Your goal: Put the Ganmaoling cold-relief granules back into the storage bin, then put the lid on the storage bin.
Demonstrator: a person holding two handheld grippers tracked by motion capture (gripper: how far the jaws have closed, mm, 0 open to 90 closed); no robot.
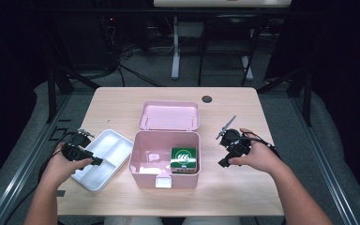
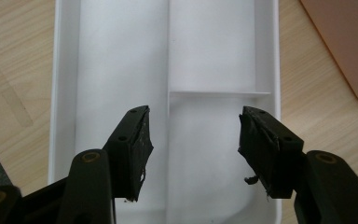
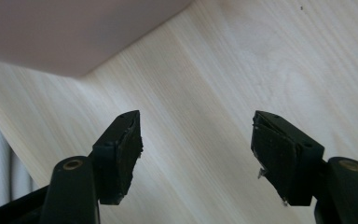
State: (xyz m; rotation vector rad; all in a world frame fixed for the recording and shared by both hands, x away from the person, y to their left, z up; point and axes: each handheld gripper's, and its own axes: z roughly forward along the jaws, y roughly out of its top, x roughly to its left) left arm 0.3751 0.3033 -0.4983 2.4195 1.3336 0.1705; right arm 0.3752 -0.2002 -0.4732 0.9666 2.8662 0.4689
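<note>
We are hovering our left gripper (image 2: 193, 140) over the white tray (image 1: 88, 177), jaws standing wide apart with nothing between them; in the left gripper view they are straddling the ridge that divides the long compartment from the two shorter ones. The tray is sitting just left of the pink box (image 1: 136, 161), seemingly touching its wall, though the high view is too coarse to be sure. Our right gripper (image 3: 196, 154) is also standing open and empty, hanging over bare table (image 3: 242, 70) to the right of the box, with a corner of the pink wall (image 3: 65, 32) showing ahead of it.

The box is lying open, its lid (image 1: 169, 115) folded back, and a green carton (image 1: 183, 159) is resting inside at the right.

If we are lifting the tray back into the box, we are risking a few things. Closing on the thin divider or a slick wall could let the tray slip or tilt, since one gripper is holding it well off centre. Dragging it sideways could shove the light box. And the carton is standing fairly tall, so we are judging that the tray may not seat level over it.
</note>
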